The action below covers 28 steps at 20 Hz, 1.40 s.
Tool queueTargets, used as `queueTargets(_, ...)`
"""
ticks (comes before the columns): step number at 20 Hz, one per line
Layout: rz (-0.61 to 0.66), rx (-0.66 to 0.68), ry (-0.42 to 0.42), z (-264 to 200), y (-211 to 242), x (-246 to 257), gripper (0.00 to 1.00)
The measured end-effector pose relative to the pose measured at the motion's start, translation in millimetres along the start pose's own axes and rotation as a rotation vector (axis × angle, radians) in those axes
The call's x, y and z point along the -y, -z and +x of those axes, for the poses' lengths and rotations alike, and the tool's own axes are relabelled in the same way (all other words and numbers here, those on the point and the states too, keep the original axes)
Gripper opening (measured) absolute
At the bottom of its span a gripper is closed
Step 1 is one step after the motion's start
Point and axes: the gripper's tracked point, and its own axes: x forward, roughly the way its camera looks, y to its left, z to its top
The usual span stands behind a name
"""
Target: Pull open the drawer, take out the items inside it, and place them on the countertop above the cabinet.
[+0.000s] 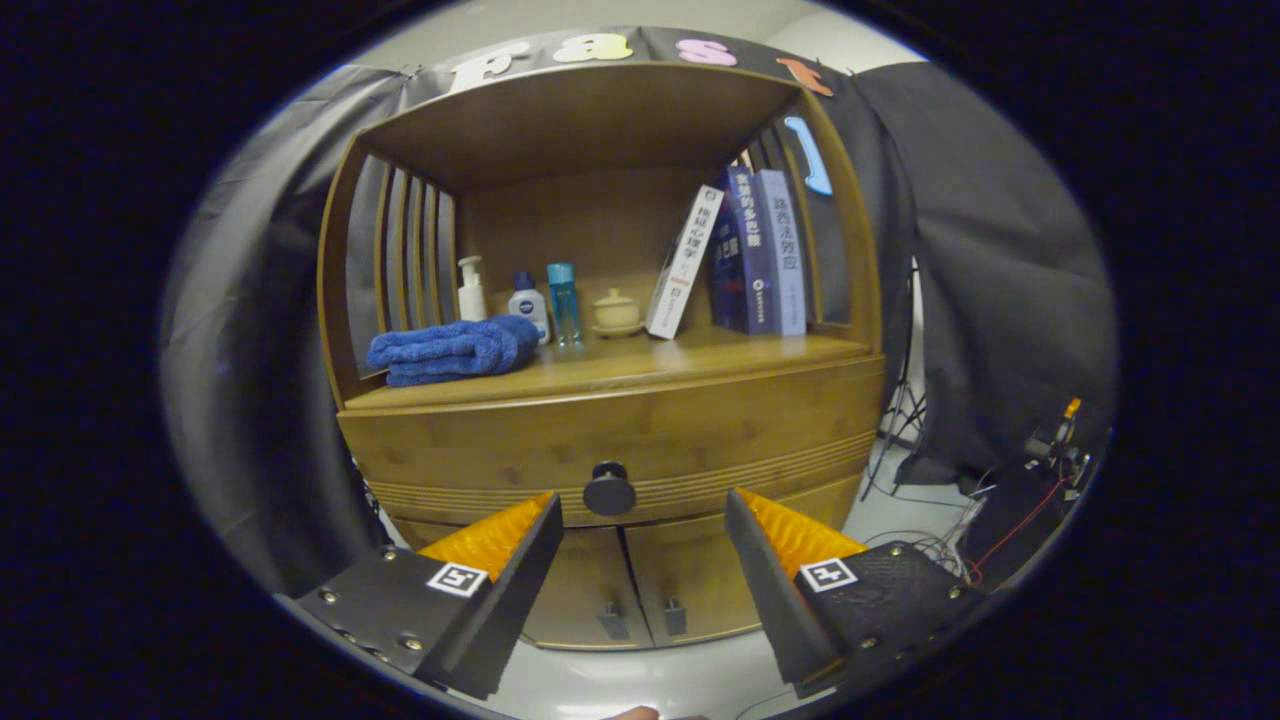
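Observation:
A wooden cabinet stands ahead, with a closed drawer (pixel 620 425) under its countertop (pixel 640 365). The drawer's dark round knob (pixel 609 490) sits just ahead of my fingertips, slightly left of the middle of the gap between them. My gripper (pixel 645 505) is open, with nothing between its fingers, and does not touch the knob. The drawer's contents are hidden.
On the countertop lie a folded blue towel (pixel 452 350), three small bottles (pixel 528 303), a lidded cream cup (pixel 616 312) and several books (pixel 745 255). Two closed doors (pixel 625 585) sit below the drawer. Cables and gear (pixel 1030 490) lie on the floor to the right.

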Motion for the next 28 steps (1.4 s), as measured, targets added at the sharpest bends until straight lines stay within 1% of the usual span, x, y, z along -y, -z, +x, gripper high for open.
queueTargets(4, 0.024, -0.027, -0.047, 38.6, 6.9, -16.0, 0.98)
queueTargets(5, 0.031, -0.035, -0.039, 45.8, 8.6, -15.7, 0.98)
queueTargets(6, 0.040, -0.045, -0.032, 54.2, 12.3, -13.8, 0.95)
queueTargets(9, 0.059, -0.075, -0.033, 74.3, 19.5, -16.4, 0.82)
queueTargets(16, 0.024, -0.116, -0.043, 88.7, 27.0, -20.3, 0.50)
queueTargets(17, 0.008, -0.133, -0.046, 92.3, 30.9, -20.5, 0.49)
queueTargets(18, 0.005, -0.118, -0.048, 89.4, 26.7, -19.8, 0.47)
queueTargets(19, -0.005, -0.141, -0.055, 90.8, 30.4, -20.6, 0.45)
queueTargets(20, -0.007, -0.128, -0.056, 91.3, 27.8, -20.5, 0.44)
queueTargets(22, -0.037, -0.129, -0.066, 83.6, 26.5, -22.0, 0.38)
queueTargets(23, -0.041, -0.137, -0.066, 88.9, 30.5, -20.3, 0.35)
queueTargets(24, -0.037, -0.138, -0.063, 92.0, 29.0, -21.4, 0.35)
queueTargets(28, -0.024, -0.136, -0.062, 80.8, 32.5, -22.1, 0.35)
